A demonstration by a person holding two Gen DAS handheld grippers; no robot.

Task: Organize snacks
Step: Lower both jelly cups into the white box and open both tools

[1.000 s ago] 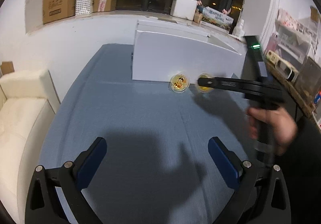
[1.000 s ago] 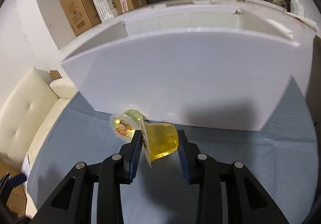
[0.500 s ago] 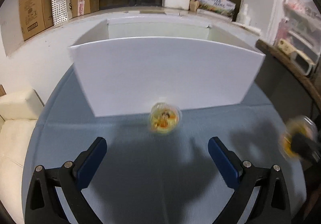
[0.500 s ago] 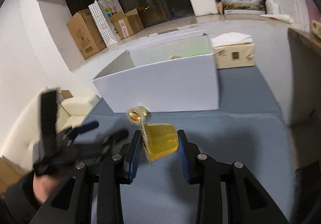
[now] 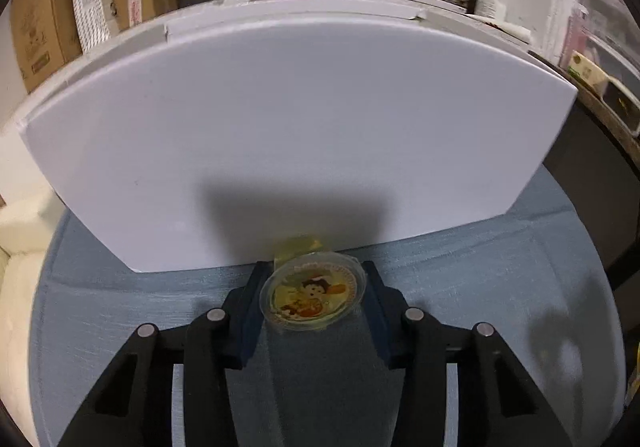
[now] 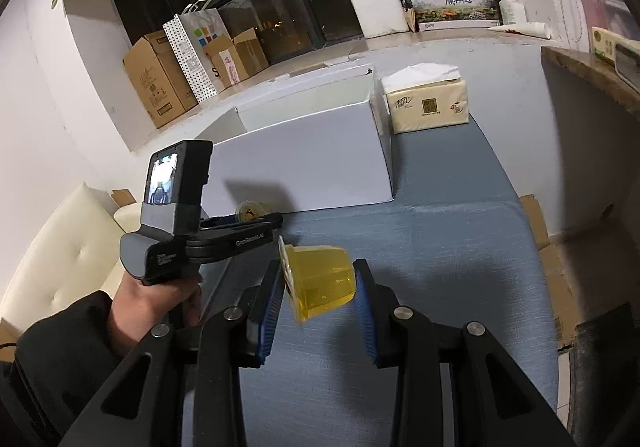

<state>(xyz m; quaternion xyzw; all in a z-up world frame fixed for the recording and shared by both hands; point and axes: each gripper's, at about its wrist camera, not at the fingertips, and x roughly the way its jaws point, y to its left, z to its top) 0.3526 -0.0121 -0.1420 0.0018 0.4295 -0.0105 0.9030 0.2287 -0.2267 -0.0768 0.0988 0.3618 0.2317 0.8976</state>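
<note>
Closing in, left gripper (image 5: 314, 297) clamps the cartoon-lidded jelly cup (image 5: 313, 295); right gripper (image 6: 318, 287) grips a yellow one (image 6: 320, 281).

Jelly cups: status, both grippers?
Left gripper just closed around the cartoon-lid jelly cup at the white box. Right gripper shut on yellow jelly cup, off the cloth. Nothing blocking.

Cartoon-lidded yellow jelly cup (image 5: 313, 294) on its side, against white open box (image 5: 280, 135). Second clear yellow jelly cup (image 6: 320, 281) sideways, raised.
</note>
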